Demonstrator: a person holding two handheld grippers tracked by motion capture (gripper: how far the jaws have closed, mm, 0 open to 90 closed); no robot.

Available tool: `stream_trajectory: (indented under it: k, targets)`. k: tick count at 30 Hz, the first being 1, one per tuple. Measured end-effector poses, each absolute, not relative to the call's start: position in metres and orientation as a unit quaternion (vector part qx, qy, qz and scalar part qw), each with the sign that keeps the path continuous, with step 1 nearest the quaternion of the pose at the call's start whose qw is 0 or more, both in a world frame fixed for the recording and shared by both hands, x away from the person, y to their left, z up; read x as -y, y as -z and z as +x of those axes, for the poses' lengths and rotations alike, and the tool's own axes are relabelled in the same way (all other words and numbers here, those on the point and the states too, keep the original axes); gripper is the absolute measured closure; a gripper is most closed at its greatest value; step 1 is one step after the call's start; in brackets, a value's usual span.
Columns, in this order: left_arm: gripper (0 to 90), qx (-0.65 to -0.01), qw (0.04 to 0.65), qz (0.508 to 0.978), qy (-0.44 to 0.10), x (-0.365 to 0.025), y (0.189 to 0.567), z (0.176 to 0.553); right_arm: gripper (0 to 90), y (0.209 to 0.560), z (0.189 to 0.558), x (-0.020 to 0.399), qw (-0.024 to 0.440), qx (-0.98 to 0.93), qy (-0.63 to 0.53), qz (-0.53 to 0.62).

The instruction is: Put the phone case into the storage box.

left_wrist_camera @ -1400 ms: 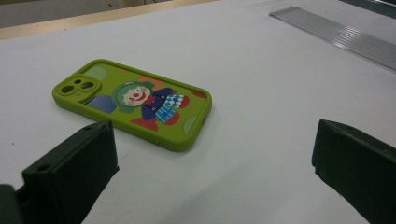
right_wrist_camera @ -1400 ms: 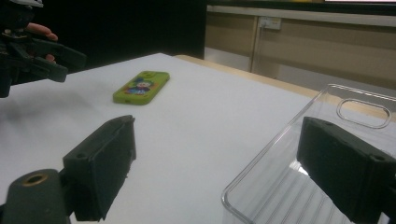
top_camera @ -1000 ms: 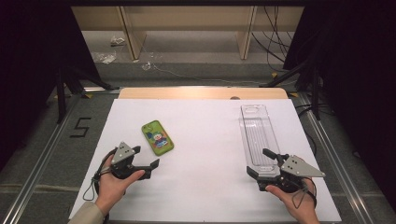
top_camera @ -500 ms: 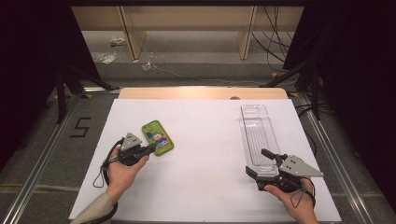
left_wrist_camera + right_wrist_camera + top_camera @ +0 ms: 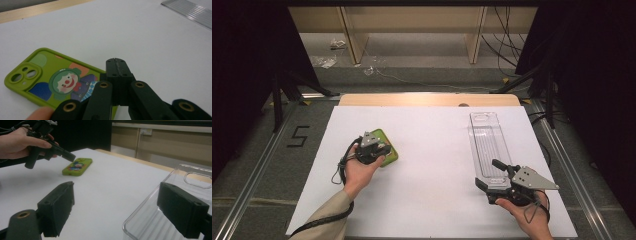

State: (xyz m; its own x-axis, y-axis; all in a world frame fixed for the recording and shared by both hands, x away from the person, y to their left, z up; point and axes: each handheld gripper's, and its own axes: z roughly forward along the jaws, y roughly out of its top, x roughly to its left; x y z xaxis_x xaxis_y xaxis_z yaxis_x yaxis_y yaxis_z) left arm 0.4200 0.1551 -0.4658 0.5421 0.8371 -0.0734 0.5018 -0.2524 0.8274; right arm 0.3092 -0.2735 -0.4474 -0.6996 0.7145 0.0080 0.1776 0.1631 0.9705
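- My left gripper [image 5: 117, 65] had its jaws pressed together with nothing between them, the tips hovering at the near edge of the green phone case [image 5: 53, 78].
- The phone case lay flat on the white table [image 5: 437, 150], left of centre, clown picture up, not yet gripped or lifted.
- My right gripper [image 5: 115, 210] stood wide open around the near end of the clear plastic tray [image 5: 175, 195], one jaw outside its corner, the other over its floor; the pads pressed on nothing.
- The tray sat well apart from the case, on the right.
- I judged the work barely started: nothing was held and nothing lay in the tray.
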Motion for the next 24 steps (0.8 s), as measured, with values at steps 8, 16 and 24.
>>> stream_trajectory:
  k: [8, 16, 24]
  targets:
    - [89.6, -0.440, 0.406, 0.777, -0.194, -0.146, 0.477, 0.436, 15.4, 0.448, 0.309, 0.273, 0.234, -0.725, -0.570, 0.307]
    - [89.6, -0.435, 0.396, 0.786, -0.191, -0.133, 0.482, 0.444, 15.4, 0.448, 0.310, 0.274, 0.235, -0.725, -0.570, 0.308]
    - [89.6, -0.428, 0.387, 0.794, -0.192, -0.125, 0.486, 0.448, 15.4, 0.448, 0.310, 0.274, 0.235, -0.727, -0.568, 0.306]
